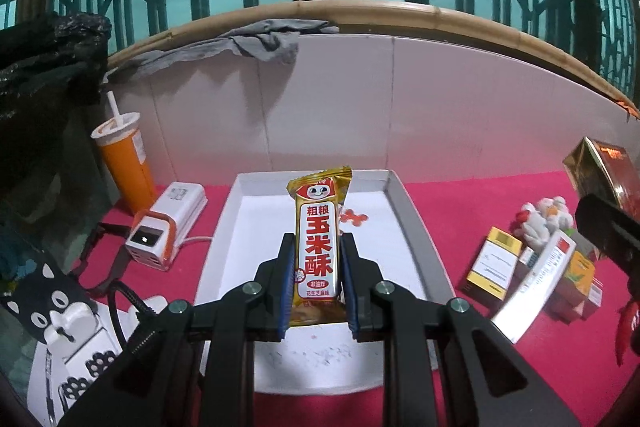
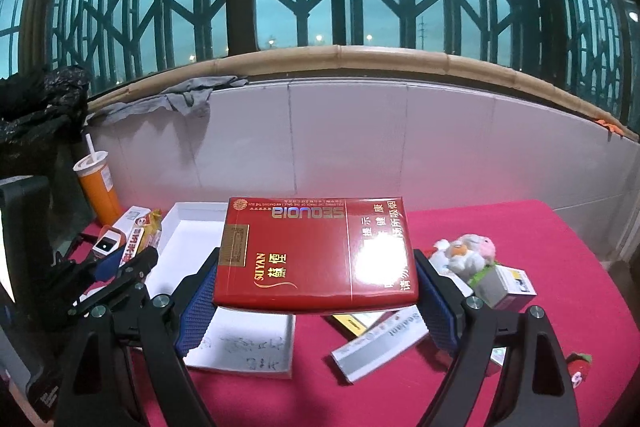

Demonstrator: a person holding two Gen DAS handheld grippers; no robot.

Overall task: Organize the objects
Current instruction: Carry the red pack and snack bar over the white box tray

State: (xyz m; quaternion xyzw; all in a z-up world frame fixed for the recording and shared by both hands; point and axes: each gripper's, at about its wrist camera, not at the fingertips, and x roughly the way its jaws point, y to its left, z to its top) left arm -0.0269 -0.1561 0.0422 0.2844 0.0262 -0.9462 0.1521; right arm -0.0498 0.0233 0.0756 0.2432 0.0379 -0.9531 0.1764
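Gold snack bar [image 1: 318,247] sits clamped in your left gripper [image 1: 318,281]; your right gripper [image 2: 316,301] clamps the red carton [image 2: 316,255] above the white tray [image 1: 416,223].

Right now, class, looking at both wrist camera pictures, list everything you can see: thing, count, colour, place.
Snack bar wrapper: one, gold and white with red print, upright in the left gripper.
Flat cigarette carton: one, red, held across the right gripper.
Shallow cardboard tray: one, white, centre of the pink tablecloth.
Small boxes: several, yellow, white and orange, piled right of the tray.
Plush toy: one, white with pink, behind the boxes.
Drink cup with straw: one, orange, far left by the wall.
Power strip: one, white and orange, left of the tray.
Grey cloth: one, draped on the sill.
Left gripper: black, blue pads, shut.
Right gripper: black, blue pads, spread wide on the carton.
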